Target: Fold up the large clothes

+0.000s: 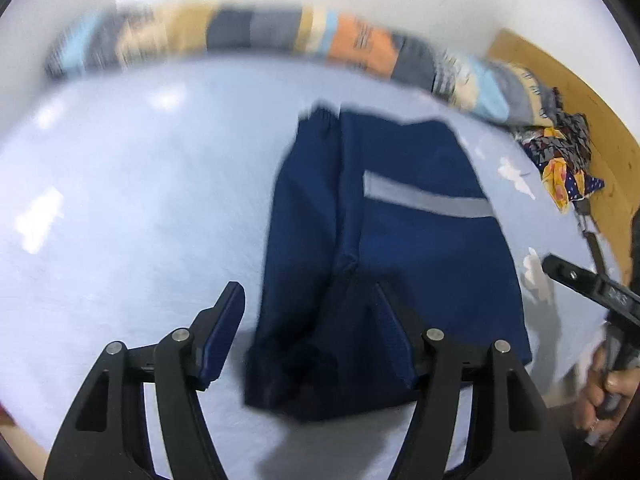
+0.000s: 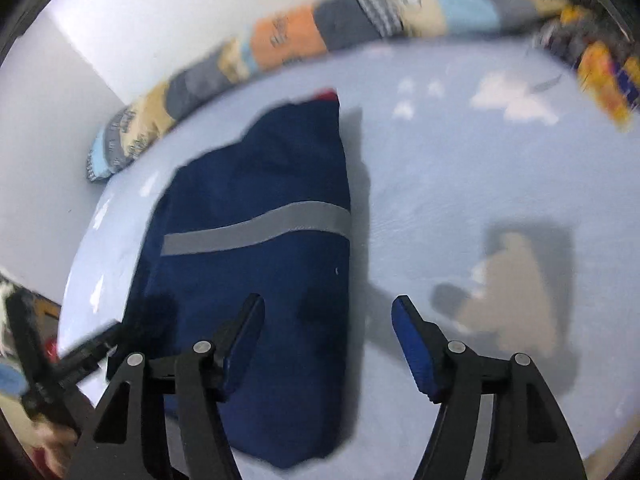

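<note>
A navy garment (image 1: 384,256) with a grey reflective stripe (image 1: 428,196) lies folded into a long rectangle on the pale blue sheet (image 1: 132,208). My left gripper (image 1: 308,300) is open and empty, hovering over the garment's near end. In the right wrist view the same garment (image 2: 264,240) lies left of centre, its stripe (image 2: 256,228) running across it. My right gripper (image 2: 328,316) is open and empty over the garment's right edge. The left gripper's tool (image 2: 84,352) shows at the far left.
A patchwork quilt (image 1: 248,36) runs along the far edge by the white wall. A patterned cloth (image 1: 560,160) lies at the right near a wooden board (image 1: 592,120). The right tool and hand (image 1: 600,320) show at the right. White patches (image 2: 516,100) mark the sheet.
</note>
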`<action>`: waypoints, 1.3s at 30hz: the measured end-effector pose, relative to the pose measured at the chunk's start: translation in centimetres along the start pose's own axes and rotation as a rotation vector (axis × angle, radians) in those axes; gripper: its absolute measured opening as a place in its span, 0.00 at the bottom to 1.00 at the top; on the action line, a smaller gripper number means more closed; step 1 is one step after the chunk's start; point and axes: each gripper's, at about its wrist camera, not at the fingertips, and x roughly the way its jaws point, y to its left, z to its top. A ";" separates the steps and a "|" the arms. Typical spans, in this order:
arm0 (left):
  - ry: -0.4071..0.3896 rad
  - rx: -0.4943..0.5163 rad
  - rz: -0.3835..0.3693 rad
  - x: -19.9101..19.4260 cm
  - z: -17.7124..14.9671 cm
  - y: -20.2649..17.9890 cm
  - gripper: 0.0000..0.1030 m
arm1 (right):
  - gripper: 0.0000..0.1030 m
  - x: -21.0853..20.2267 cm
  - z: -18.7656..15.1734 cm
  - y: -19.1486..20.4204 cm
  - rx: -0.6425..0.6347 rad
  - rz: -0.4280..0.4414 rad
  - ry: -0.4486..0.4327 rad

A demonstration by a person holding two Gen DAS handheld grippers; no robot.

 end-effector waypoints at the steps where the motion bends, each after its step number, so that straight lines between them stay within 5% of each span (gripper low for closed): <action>1: -0.053 0.049 0.021 -1.3 -0.9 -1.0 0.63 | 0.53 -0.9 -1.5 1.2 -0.041 0.010 -0.026; 3: -0.107 0.109 0.067 -2.6 -2.8 -1.5 0.63 | 0.25 -1.0 -3.5 3.4 -0.120 0.004 -0.021; 5: -0.100 0.160 0.070 -2.3 -4.2 -2.3 0.64 | 0.19 -0.6 -5.4 4.8 -0.169 -0.032 -0.008; 7: 0.006 0.184 0.092 0.8 -5.0 -2.7 0.67 | 0.18 1.4 -6.3 5.0 -0.176 -0.078 0.042; 9: 0.114 0.171 0.153 4.0 -6.0 -2.2 0.80 | 0.21 3.2 -6.5 4.7 -0.188 -0.099 0.081; 11: 0.093 0.138 0.158 4.2 -6.2 -1.2 0.85 | 0.21 4.1 -6.4 5.0 -0.200 -0.107 0.096; 18: 0.031 0.161 0.156 4.1 -5.4 -2.1 0.84 | 0.23 3.1 -7.0 4.7 -0.207 -0.111 0.074; 25: -0.116 0.229 0.153 0.8 -5.4 -4.3 0.84 | 0.31 -1.6 -8.4 5.6 -0.212 -0.080 -0.069; 27: -0.128 0.225 0.153 0.5 -5.5 -4.4 0.84 | 0.45 -2.4 -8.9 5.4 -0.175 -0.063 -0.089; 39: -0.120 0.249 0.152 -0.2 -7.1 -5.1 0.84 | 0.53 -3.1 -9.3 4.4 -0.121 -0.064 -0.091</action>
